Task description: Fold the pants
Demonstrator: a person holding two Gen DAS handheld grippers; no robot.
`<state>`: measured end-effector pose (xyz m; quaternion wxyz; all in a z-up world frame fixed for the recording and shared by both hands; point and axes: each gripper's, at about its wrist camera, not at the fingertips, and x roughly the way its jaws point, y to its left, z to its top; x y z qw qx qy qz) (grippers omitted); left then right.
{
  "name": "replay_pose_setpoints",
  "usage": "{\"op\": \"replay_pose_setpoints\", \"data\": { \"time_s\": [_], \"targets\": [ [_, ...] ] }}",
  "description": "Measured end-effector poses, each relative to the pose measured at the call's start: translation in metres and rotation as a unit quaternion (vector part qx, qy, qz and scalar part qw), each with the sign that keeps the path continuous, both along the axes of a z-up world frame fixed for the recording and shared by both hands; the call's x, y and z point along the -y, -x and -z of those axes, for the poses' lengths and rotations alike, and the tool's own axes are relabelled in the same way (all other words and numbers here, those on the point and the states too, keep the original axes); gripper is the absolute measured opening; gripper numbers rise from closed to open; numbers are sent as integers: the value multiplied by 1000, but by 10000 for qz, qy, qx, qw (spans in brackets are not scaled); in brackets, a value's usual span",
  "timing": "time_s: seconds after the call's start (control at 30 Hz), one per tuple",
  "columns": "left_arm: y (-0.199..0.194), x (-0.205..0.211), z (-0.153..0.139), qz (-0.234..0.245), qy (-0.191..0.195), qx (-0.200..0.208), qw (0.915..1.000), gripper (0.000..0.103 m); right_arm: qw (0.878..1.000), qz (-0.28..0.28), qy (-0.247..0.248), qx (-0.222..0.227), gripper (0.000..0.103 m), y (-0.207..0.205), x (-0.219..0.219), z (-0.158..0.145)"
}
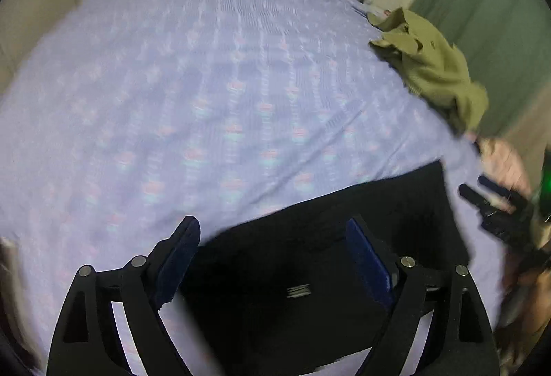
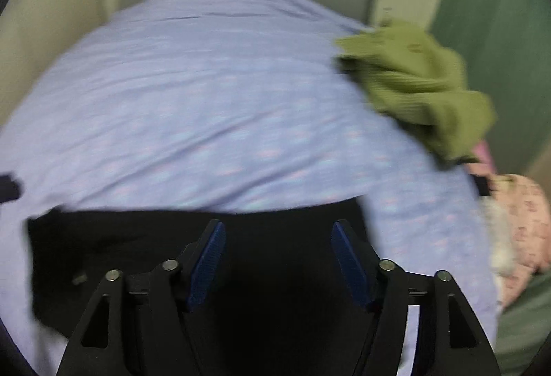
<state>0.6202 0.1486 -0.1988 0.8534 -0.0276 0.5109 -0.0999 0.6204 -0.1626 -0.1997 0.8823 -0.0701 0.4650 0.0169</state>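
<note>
With both the left claw (image 1: 272, 258) and right claw (image 2: 277, 260) spread apart and empty above the flat black fabric pants (image 2: 172, 238) on the lilac patterned bed (image 2: 206, 100), I would pinch matching far-edge corners before folding evenly.

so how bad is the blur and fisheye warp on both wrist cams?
Left wrist: bedspread pattern streaks vertically, strong barrel bulge, dark corners. Right wrist: softer overall, green garment smeared, black pants featureless. Gripper fingers stay comparatively sharp in both.

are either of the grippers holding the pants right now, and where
Nothing is held. The left gripper and right gripper both stand open above the black pants, which lie flat on the bed.
</note>
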Motion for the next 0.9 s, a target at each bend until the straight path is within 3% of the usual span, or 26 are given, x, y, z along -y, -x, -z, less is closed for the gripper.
{"op": "replay_pose_setpoints", "data": {
  "time_s": [0.07, 0.17, 0.33, 0.6, 0.8, 0.9],
  "targets": [
    [12, -15, 9, 223, -272, 1, 9994, 86, 9992, -386, -124, -54, 67, 13, -33, 7],
    [23, -37, 33, 469, -183, -325, 9982, 80, 9965, -766, -210, -251, 67, 24, -76, 28],
    [26, -55, 65, 650, 525, -637, 9945, 72, 9885, -894, -896, -823, 67, 25, -119, 63],
    [-7, -69, 92, 408, 1811, -707, 9801, 66, 9871, -626, -1116, -965, 67, 17, -130, 82],
    [-23, -56, 114, 412, 2344, -922, 9669, 65, 9861, -407, -1241, -1031, 66, 10, -130, 91],
    [-20, -48, 119, 473, 2422, -1027, 9636, 51, 9859, -377, -1248, -1053, 66, 10, -130, 92]
  ]
}}
